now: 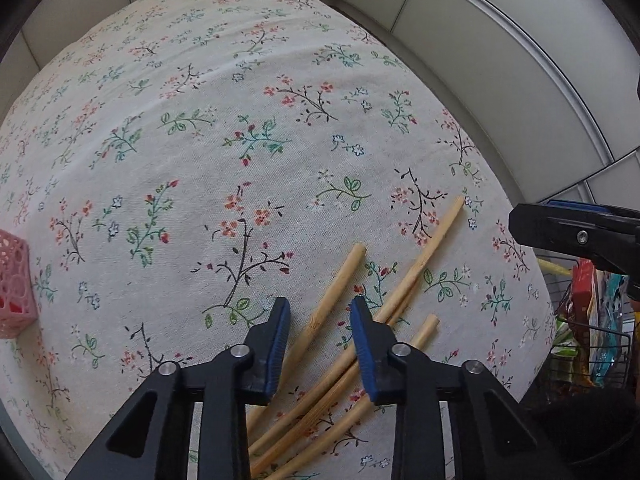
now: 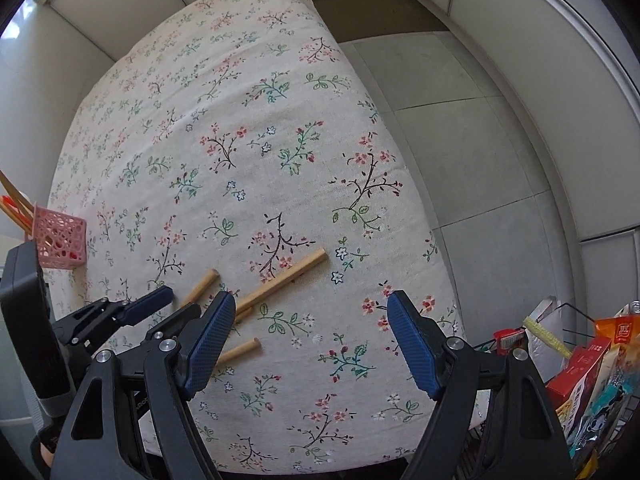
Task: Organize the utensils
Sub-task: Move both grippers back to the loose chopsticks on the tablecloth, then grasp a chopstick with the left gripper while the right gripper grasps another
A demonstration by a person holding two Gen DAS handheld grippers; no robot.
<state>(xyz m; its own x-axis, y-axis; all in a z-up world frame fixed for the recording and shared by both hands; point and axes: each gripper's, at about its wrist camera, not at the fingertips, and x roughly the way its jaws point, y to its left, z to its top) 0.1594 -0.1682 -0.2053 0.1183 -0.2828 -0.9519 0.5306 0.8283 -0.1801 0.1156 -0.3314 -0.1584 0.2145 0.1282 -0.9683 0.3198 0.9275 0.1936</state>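
Note:
Several wooden chopsticks (image 1: 340,344) lie loose on the floral tablecloth (image 1: 240,140). My left gripper (image 1: 320,308) is open just above them, one chopstick running between its blue pads, not gripped. It shows at the left of the right wrist view (image 2: 188,296). My right gripper (image 2: 310,314) is open and empty over the cloth, right of the chopsticks (image 2: 280,278); it also shows in the left wrist view, only part of it in frame. A pink lattice holder (image 2: 62,240) with several chopsticks in it stands at the table's left edge, also in the left wrist view (image 1: 14,284).
A wire basket (image 2: 580,344) with snack packets stands off the table's right edge, also in the left wrist view (image 1: 588,336). Grey floor tiles (image 2: 460,152) lie beyond the table's right side. White wall panels (image 1: 500,40) surround the table.

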